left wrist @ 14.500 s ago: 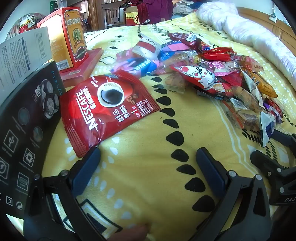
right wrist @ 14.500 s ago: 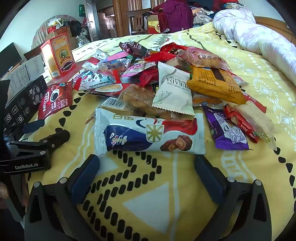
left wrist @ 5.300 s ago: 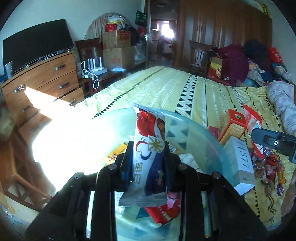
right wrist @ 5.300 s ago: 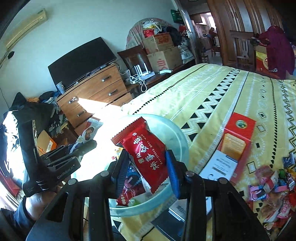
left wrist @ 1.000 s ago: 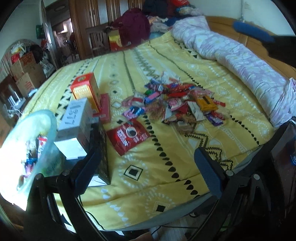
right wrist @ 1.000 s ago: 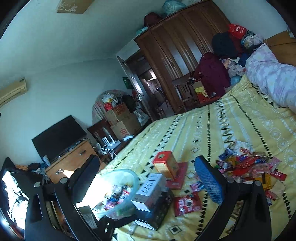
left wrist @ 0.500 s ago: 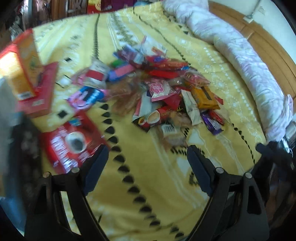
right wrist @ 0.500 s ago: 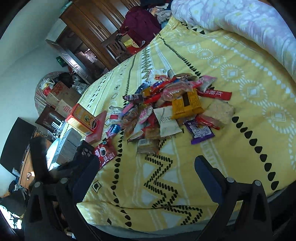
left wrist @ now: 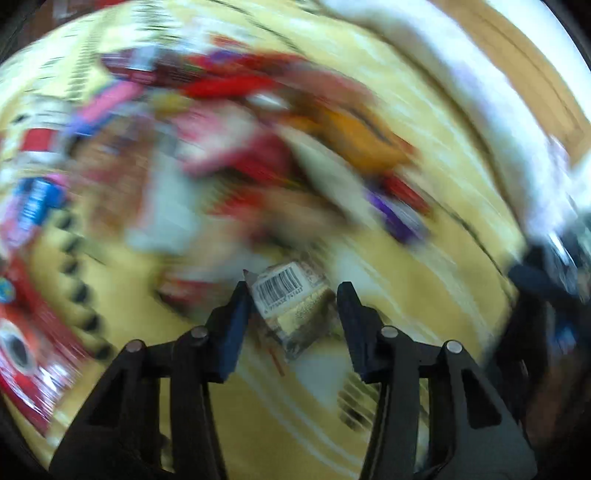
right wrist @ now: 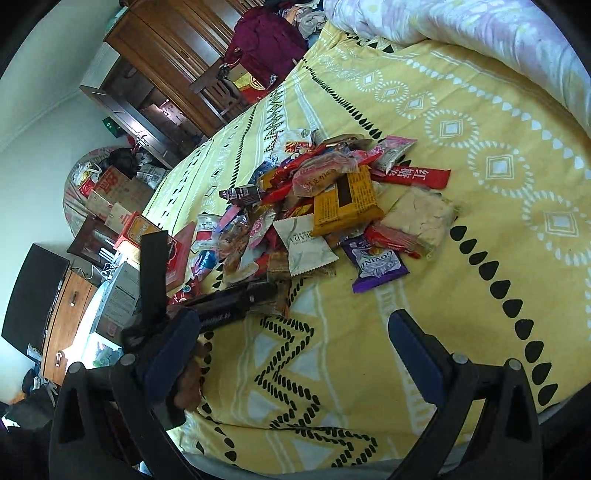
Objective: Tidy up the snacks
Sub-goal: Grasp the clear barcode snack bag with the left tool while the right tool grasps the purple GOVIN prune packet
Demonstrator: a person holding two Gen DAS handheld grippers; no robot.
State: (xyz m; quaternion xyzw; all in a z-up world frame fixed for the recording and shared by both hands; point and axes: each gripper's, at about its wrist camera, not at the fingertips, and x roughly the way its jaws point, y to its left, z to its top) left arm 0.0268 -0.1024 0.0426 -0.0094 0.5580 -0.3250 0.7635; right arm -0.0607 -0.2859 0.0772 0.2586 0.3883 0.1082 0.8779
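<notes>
Left fingers [left wrist: 236, 317] closing around barcoded packet [left wrist: 291, 306] at pile's [right wrist: 314, 206] near edge; right fingers [right wrist: 413, 347] wide over bare bedspread [right wrist: 480, 221].

A dark wardrobe [right wrist: 173, 66] stands at 11 o'clock. The black TV [right wrist: 31, 295] sits on a wooden dresser [right wrist: 68, 314] at 9 o'clock. A lilac quilt [right wrist: 461, 26] bunches at 1 o'clock.

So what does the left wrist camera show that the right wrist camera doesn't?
Only the left wrist view shows the barcoded snack packet between the closing fingers of the left gripper; the rest is motion-blurred. Only the right wrist view shows the room sharply: the wardrobe, the dresser, the open right gripper over bare bedspread, and the left gripper's body from outside. Both show the snack pile on the yellow bedspread.
</notes>
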